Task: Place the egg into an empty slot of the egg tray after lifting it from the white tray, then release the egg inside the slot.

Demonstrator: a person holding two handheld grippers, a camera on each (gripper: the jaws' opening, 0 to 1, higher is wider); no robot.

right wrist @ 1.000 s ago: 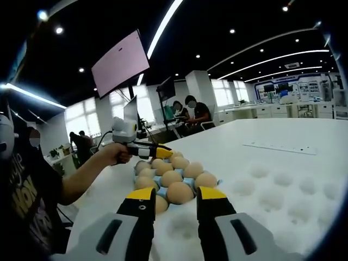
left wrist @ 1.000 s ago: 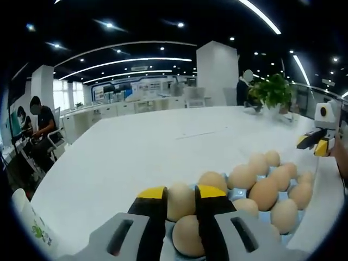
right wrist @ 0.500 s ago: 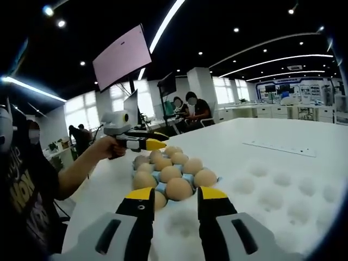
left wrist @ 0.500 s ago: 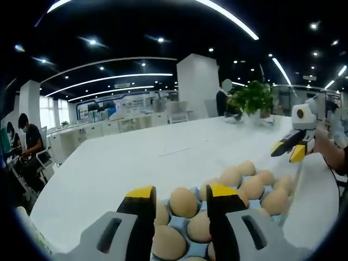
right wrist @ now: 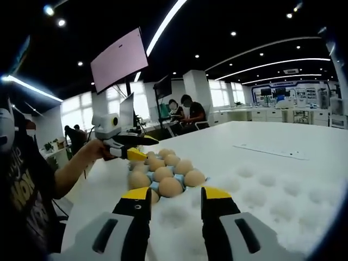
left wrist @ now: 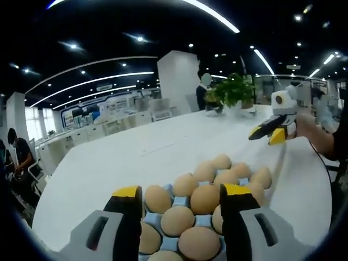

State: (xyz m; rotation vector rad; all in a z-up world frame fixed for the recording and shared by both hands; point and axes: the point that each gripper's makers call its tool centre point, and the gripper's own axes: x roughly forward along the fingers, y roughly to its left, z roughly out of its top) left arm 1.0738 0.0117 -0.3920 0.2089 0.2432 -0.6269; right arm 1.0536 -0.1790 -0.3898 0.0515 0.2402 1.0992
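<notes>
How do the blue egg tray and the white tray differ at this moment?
The blue egg tray is full of brown eggs; the white tray shows only empty dimples. The egg tray looks smaller, with blue dividers; the white tray is broader and plain white. Both lie flat, side by side, on the white table.

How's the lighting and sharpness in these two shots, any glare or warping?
Left gripper view: eggs evenly lit and fairly sharp, ceiling light strips bowed by the fisheye. Right gripper view: white tray bright and slightly washed out, windows blown out, left claw slightly soft.

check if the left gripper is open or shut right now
Open: the left gripper has its jaws spread with nothing between them, above the eggs in the egg tray.
</notes>
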